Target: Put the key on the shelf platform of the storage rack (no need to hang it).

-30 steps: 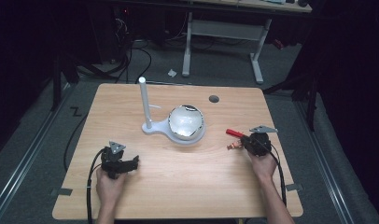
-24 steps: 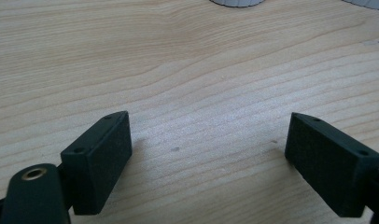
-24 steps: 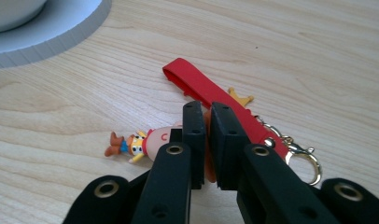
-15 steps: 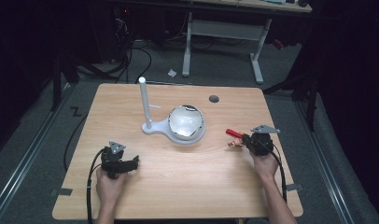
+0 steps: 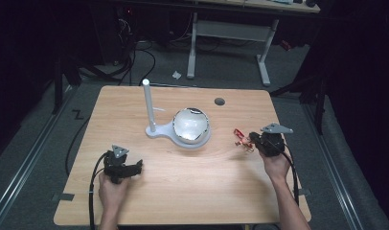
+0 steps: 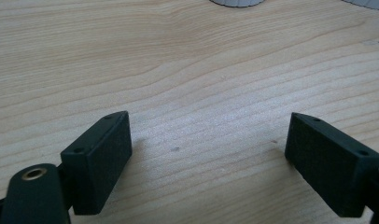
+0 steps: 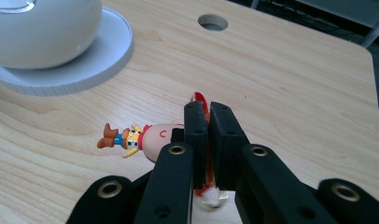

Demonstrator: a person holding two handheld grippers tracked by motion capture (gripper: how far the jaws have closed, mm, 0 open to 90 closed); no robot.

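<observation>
Right gripper (image 7: 207,140) clamped on toy figure (image 7: 131,136) w/ red hat, right of bowl (image 5: 190,125): light, stiff, prob slippery; left gripper (image 6: 208,158) wide open, empty.

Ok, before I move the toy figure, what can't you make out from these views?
- Toy figure: in the right gripper view the shut jaws cover its red hat; the right gripper hides how deep the grip is.
- High view: figure too small for detail.
- White stand: cut off by the top edge in the left gripper view.
- Bowl contents: washed out by glare.
</observation>
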